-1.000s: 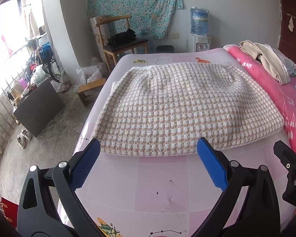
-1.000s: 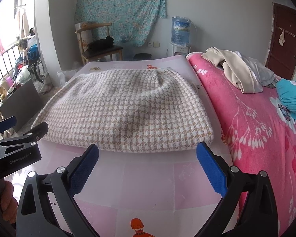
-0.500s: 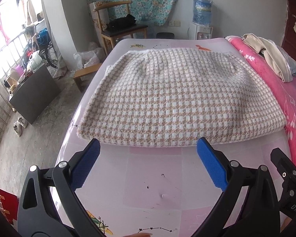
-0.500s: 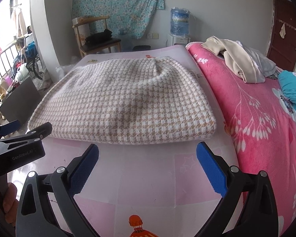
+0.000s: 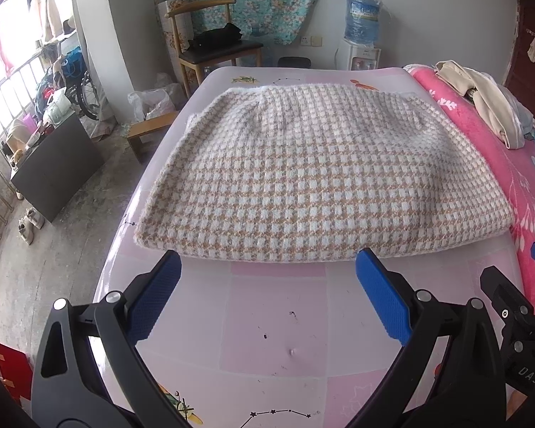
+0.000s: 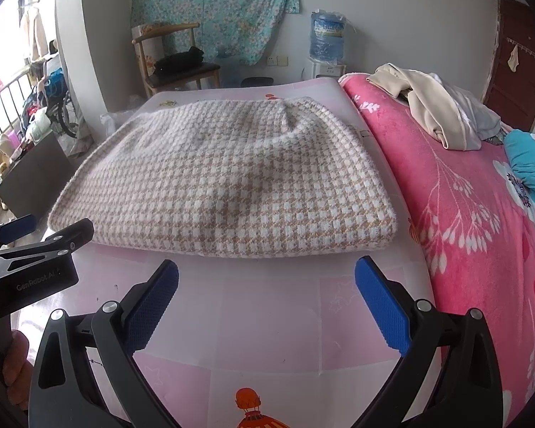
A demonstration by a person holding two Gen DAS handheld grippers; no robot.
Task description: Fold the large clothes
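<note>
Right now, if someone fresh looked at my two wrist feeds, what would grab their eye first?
The big beige-and-white houndstooth knit garment, lying folded on the pale pink mat, fills the middle of both views. Just short of its near edge, the left gripper and right gripper both stand wide open and empty. To the right, the bright pink floral blanket carries a heap of cream clothes.
</note>
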